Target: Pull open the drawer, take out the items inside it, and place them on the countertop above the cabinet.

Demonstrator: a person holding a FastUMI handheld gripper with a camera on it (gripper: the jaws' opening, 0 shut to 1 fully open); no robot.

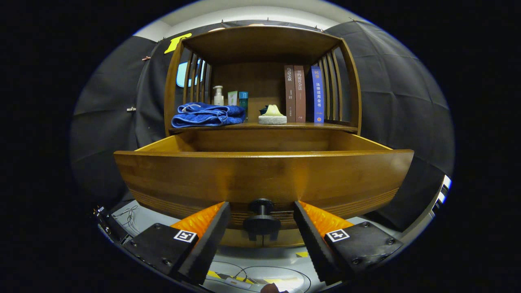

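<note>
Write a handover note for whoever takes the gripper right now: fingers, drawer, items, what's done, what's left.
Gripper: open, fingers either side of the drawer knob, not pressing it.
Drawer: pulled out; its inside is hidden behind the front panel, so contents cannot be told.
Countertop: holds a blue towel, bottles, a sponge and books.
Done: drawer opened.
Left: lift over the front panel, take the items out, set them on the countertop.

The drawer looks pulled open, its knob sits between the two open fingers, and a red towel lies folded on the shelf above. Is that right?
Nearly. The towel is blue, not red, as the gripper view shows. The rest holds: the drawer is pulled open, its knob sits between the fingers of the open gripper, untouched by either, and the towel lies folded on the shelf above.
</note>
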